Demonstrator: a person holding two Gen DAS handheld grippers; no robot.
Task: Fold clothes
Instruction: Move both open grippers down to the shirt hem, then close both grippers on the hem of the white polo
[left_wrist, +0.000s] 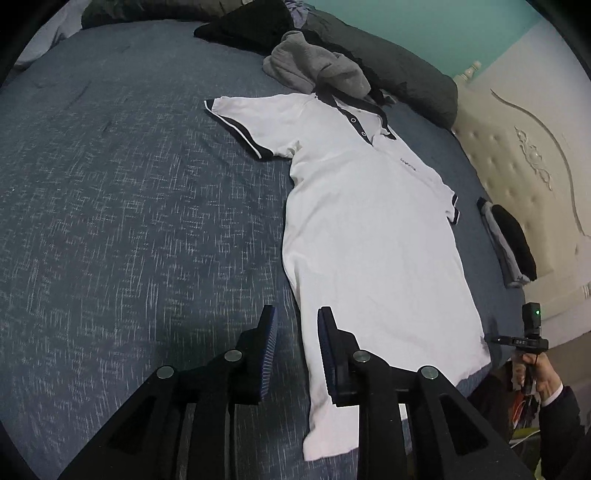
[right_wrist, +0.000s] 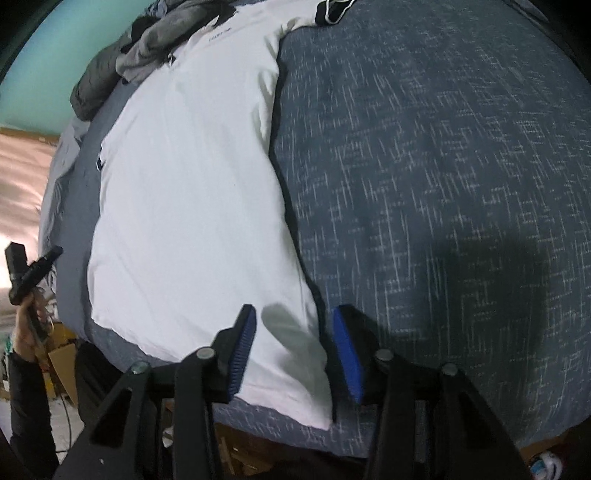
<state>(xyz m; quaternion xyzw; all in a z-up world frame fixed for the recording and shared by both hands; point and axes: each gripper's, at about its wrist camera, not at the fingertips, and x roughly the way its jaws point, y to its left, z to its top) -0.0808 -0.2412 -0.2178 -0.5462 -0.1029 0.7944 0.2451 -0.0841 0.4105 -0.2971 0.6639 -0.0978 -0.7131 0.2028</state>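
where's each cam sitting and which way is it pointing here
Left wrist: on the left gripper, at the hem of the white polo shirt, facing its collar; a hand shows at right.
Right wrist: on the right gripper, over a hem corner, facing up the blue bed cover; a hand shows at left.
Shared: shirt, bed cover, grey clothes.

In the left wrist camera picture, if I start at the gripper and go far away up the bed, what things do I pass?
left gripper → white polo shirt → grey garment → black clothes
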